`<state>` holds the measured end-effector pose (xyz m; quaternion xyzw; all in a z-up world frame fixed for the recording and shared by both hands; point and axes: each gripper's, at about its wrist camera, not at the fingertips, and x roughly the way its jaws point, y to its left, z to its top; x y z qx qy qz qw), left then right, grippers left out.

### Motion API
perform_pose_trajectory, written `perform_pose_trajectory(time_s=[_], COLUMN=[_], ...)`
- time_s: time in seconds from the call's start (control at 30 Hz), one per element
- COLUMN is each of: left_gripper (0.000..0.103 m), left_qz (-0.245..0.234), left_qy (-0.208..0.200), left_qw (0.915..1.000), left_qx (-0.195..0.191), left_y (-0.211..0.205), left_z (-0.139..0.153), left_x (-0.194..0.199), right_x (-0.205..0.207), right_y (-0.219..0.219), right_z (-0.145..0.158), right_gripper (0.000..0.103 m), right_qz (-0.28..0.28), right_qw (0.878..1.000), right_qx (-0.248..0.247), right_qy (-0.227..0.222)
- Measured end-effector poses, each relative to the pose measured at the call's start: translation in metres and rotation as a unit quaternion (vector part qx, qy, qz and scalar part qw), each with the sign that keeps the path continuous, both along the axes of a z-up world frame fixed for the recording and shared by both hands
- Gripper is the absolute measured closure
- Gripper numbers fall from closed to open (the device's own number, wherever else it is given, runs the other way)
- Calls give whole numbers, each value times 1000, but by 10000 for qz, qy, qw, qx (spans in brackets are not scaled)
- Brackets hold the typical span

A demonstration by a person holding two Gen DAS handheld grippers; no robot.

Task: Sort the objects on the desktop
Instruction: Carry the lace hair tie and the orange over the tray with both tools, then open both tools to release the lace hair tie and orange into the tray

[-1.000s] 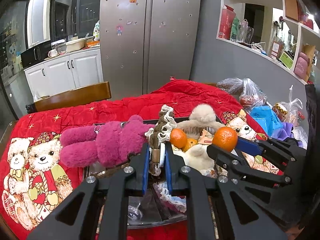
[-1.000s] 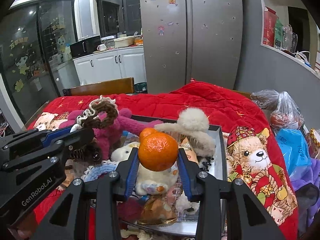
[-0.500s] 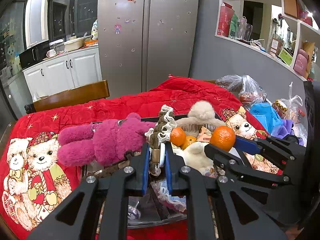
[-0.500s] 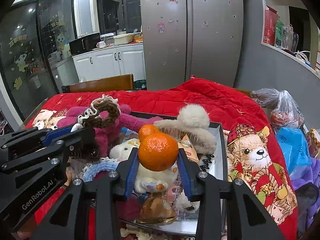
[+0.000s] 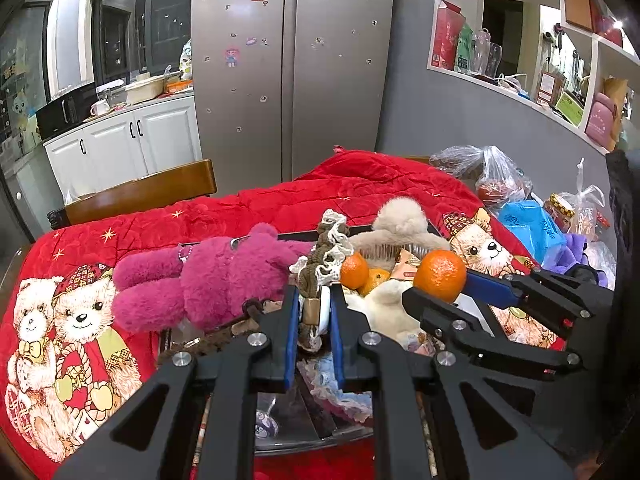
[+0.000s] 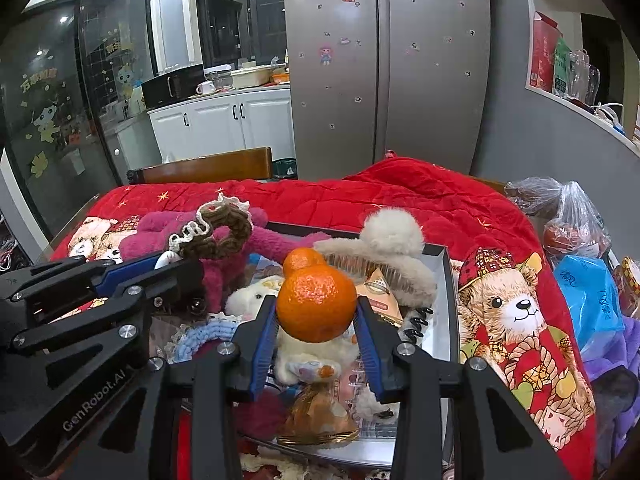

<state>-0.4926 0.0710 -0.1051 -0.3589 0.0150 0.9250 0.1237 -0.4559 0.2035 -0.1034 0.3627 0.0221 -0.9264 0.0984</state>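
- Left gripper: jaws squeezed tight on a brown scrunchie with white lace trim, held up above the tray.
- Right gripper: jaws clamped on an orange, one blue pad on each side.
- Just behind the orange: one more orange and a fluffy cream hair clip.
- Left of the left jaws: a pink plush toy.
- Under it all: a red blanket over the desk.
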Motion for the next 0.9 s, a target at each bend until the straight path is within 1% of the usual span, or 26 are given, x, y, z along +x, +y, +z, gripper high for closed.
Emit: perform_pose_trajectory(time_s=[0.1, 0.17, 0.2, 0.23, 0.27, 0.3, 0.33, 0.4, 0.43, 0.47, 0.53, 0.6, 0.9], left_gripper=[88, 85, 81, 70, 63, 47, 37, 29, 26, 25, 23, 23, 23], left_qz=[9, 3, 49, 132, 214, 277, 327, 407, 408, 392, 389, 394, 386], left_qy=[-2, 10, 61, 72, 69, 71, 122, 237, 255, 284, 347, 365, 344], left_qw=[10000, 10000, 10000, 9999, 9997, 9995, 9992, 9983, 9982, 9981, 9983, 9984, 9985], left_qx=[0, 12, 62, 71, 78, 102, 171, 330, 362, 369, 274, 163, 155], left_y=[0, 0, -1, -3, -5, -9, -13, -21, -23, -24, -24, -22, -22], left_z=[0, 0, 1, 2, 2, 3, 4, 9, 11, 13, 15, 16, 17], left_x=[0, 0, 1, 0, -1, -2, -2, -1, 0, 0, 2, 2, 1], right_x=[-1, -1, -2, -3, -4, -5, -6, -7, -6, -6, -5, -4, -2], right_y=[0, 0, 0, 1, 3, 5, 7, 14, 17, 21, 25, 25, 26], right_z=[-1, -2, -3, -3, -3, -3, -4, -2, -1, 2, 5, 8, 12], right_gripper=[64, 64, 64, 64, 64, 64, 63, 57, 49, 43, 40, 39, 39], right_qz=[-17, -18, -11, -9, -15, -45, -81, -213, -256, -296, -288, -290, -315], right_qw=[10000, 10000, 10000, 10000, 9999, 9997, 9996, 9993, 9991, 9988, 9985, 9986, 9986], right_qx=[17, 13, -3, -34, -107, -169, -208, -260, -294, -367, -459, -449, -428], right_qy=[-28, -52, -70, -87, -118, -154, -181, -175, -140, -99, -74, -29, 19])
